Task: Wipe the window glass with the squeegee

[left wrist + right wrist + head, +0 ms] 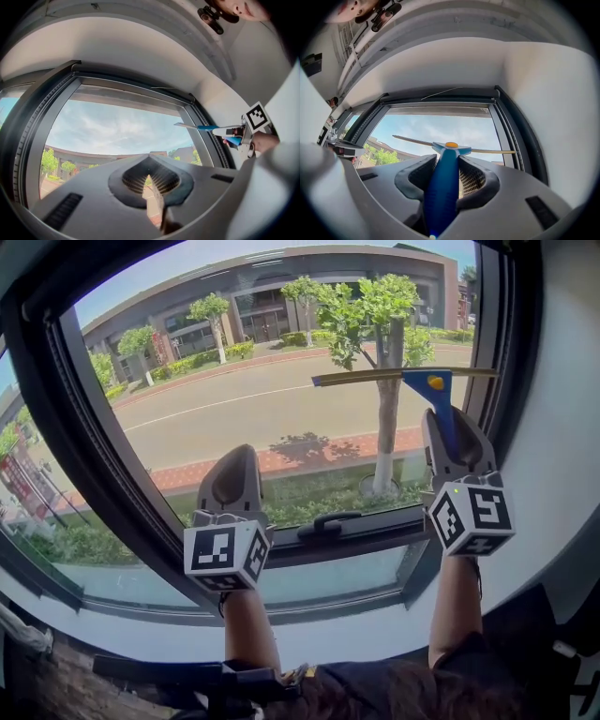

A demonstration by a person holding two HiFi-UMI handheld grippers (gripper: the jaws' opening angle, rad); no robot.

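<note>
The squeegee has a blue handle and a long thin blade lying level against the window glass near its upper right. My right gripper is shut on the handle, below the blade. In the right gripper view the blue handle runs up between the jaws to the blade. My left gripper is held up before the lower middle of the glass, shut with nothing in it. The left gripper view shows the squeegee off to the right, near the frame.
A dark window frame runs close to the blade's right end. A black window handle sits on the lower rail between the grippers. A white wall stands at the right. Street, trees and a building show outside.
</note>
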